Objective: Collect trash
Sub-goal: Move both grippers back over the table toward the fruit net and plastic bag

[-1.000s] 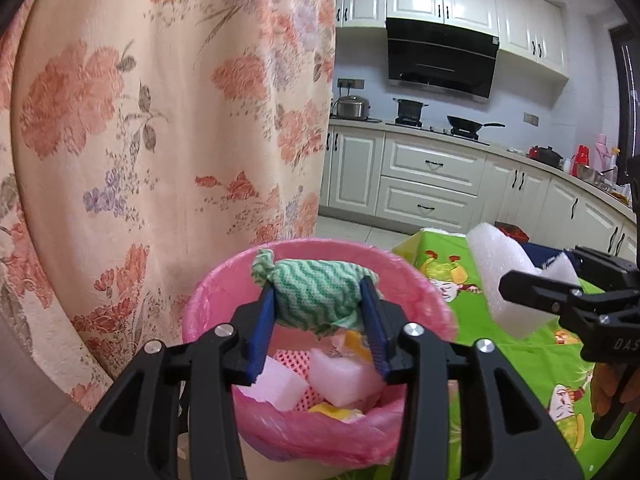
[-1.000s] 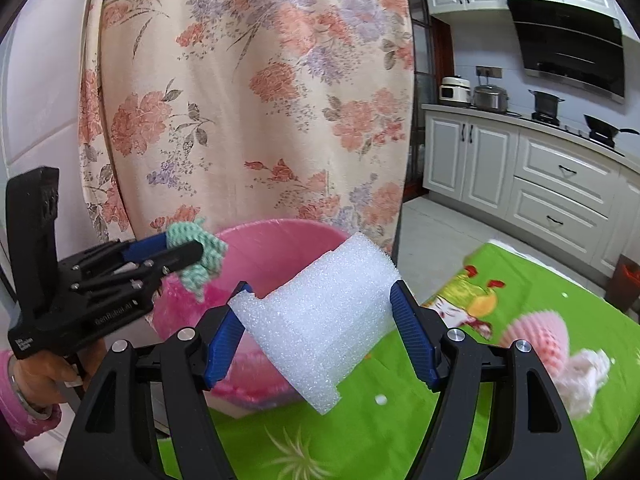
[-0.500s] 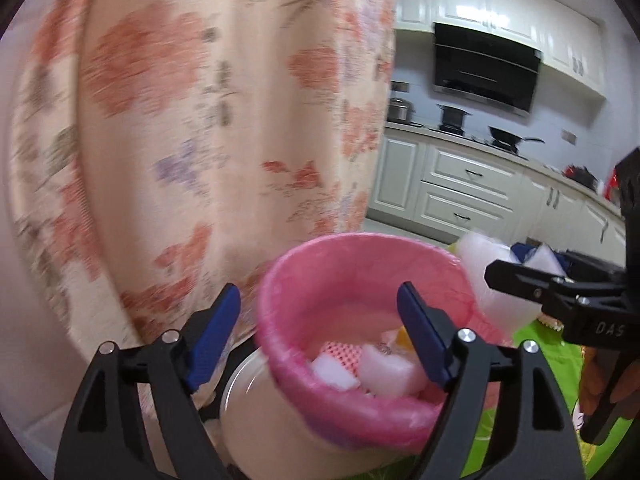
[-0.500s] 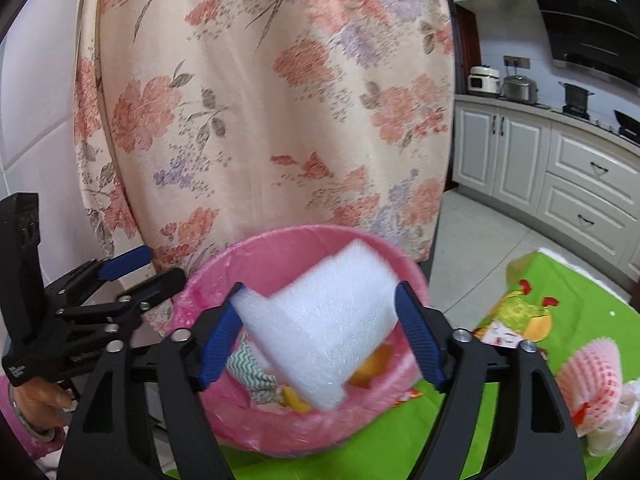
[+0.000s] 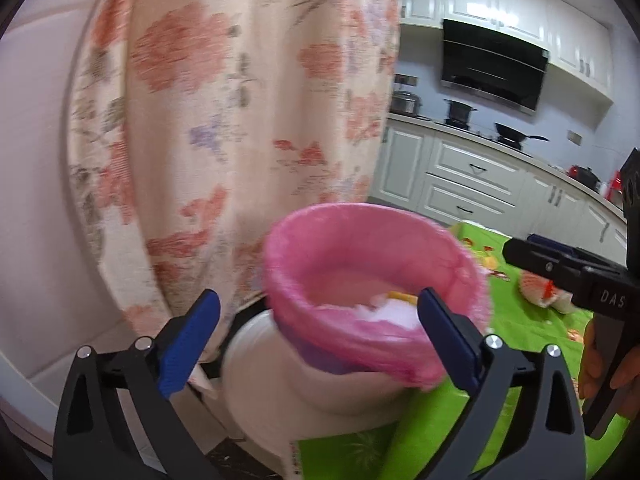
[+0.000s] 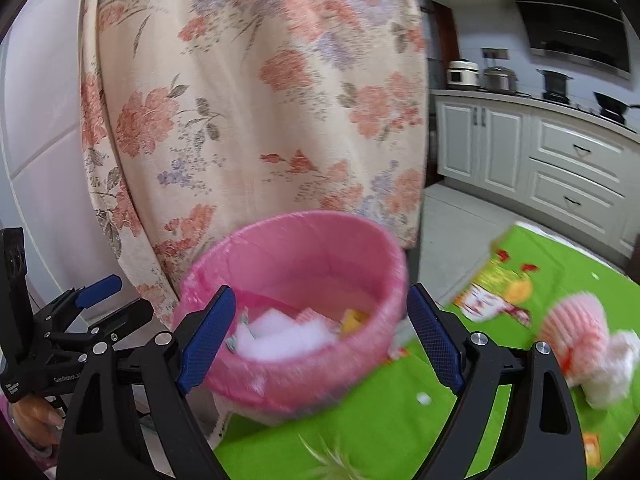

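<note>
A white bin with a pink liner (image 6: 304,220) stands at the edge of the table. Inside lie a white foam block (image 6: 280,336), a green-and-white cloth (image 6: 236,340) and something yellow (image 6: 354,318). My right gripper (image 6: 320,294) hovers just in front of the bin, its jaws opening, with nothing between the pads. My left gripper (image 5: 316,300) is at the bin's (image 5: 340,212) left side, its jaws also opening and holding nothing. Each gripper shows in the other's view: left gripper (image 6: 128,298), right gripper (image 5: 532,250). A pink fruit net (image 6: 576,316) and a white wad (image 6: 612,364) lie on the table.
A green printed tablecloth (image 6: 380,432) covers the table. A floral curtain (image 6: 248,100) hangs right behind the bin. White kitchen cabinets (image 6: 568,152) and a counter with pots stand across the floor. A hand (image 5: 596,364) holds the right gripper.
The left gripper let the green cloth go into the bin, opened wide and drew off to the left. The right gripper dropped the white foam block into the bin and opened.
</note>
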Tool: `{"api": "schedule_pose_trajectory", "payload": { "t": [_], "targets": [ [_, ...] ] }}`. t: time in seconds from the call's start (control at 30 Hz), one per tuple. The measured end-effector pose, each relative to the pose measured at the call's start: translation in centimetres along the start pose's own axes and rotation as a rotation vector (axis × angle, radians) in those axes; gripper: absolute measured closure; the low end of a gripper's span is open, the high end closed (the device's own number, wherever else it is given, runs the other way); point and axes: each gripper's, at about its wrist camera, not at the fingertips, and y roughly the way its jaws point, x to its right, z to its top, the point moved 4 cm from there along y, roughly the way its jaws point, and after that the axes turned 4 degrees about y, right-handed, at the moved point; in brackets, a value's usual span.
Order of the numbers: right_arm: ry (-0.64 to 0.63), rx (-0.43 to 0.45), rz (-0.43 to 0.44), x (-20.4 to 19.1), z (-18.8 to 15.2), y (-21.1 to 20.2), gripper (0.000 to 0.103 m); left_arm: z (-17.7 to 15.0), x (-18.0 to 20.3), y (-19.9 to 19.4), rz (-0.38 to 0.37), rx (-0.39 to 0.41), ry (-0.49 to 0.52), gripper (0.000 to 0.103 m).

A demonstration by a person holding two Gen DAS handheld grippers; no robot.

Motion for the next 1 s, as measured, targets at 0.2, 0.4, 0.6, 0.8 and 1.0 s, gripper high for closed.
{"api": "schedule_pose_trajectory", "payload": {
  "t": [0.2,0.4,0.6,0.8,1.0],
  "targets": [
    [0.070,0.018,-0.101,4.1,-1.8,-3.9,0.019,0.4,6.0,-0.4,-0.084,0.024,0.093,0.005],
    [0.142,0.035,-0.184,8.0,-3.3,-7.0,0.018,-0.4,10.1,-0.4,-0.143,0.003,0.156,0.005],
    [0.169,0.049,-0.277,10.8,-5.2,-9.9,0.018,-1.3,13.6,-0.6,-0.194,-0.021,0.195,0.005],
    [0.155,0.035,-0.372,12.8,-7.3,-11.8,0.018,-2.6,17.7,-0.1,-0.256,-0.056,0.241,0.005],
    [0.197,0.029,-0.437,15.3,-8.7,-13.5,0.018,-3.3,21.3,0.3,-0.305,-0.069,0.289,0.005]
  ]
}}
